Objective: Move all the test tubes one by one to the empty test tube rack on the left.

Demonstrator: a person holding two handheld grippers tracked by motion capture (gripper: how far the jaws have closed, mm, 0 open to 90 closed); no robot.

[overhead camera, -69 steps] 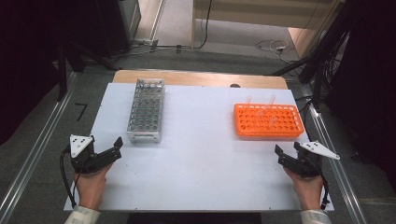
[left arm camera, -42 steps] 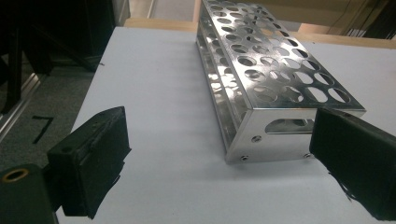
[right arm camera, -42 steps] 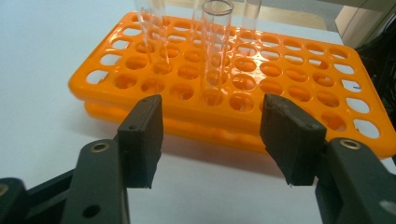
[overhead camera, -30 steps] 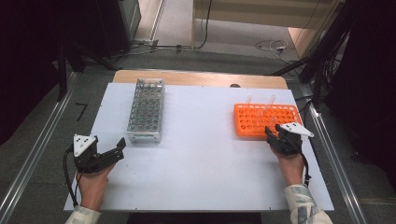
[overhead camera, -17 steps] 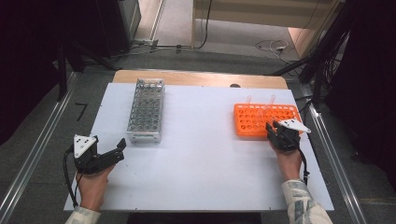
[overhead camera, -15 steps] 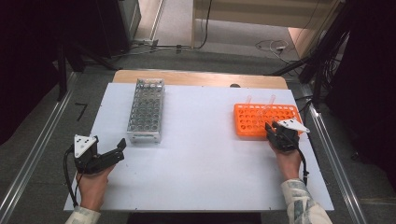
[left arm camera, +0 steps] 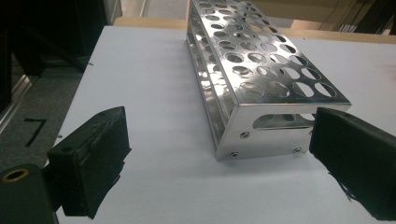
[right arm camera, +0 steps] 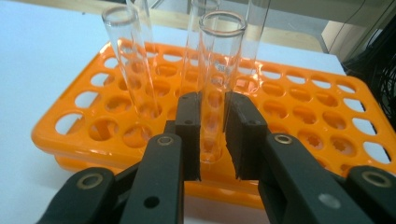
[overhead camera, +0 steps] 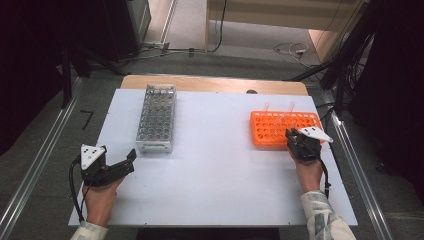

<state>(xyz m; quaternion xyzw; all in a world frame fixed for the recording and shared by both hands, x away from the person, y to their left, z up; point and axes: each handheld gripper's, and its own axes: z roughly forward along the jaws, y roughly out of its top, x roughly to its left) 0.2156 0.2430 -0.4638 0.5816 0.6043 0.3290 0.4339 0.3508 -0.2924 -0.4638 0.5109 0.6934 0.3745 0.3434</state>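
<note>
Tube, a clear glass one standing upright in the orange rack near its front edge, was gripped by the right claw, whose jaws had just been closing until the pads pressed on both sides of the glass. Compared with the earlier pictures, this claw had been brought from the table's near right corner up to the rack. The grasp was judged as done, so the lift could follow. The left claw was kept released, its jaws wide, near the steel rack but apart from it. Other tubes stood just beside and behind the held one, so a straight upward pull was advised. The white table between both racks was free for carrying, while the right rack stood near the table's right edge.
</note>
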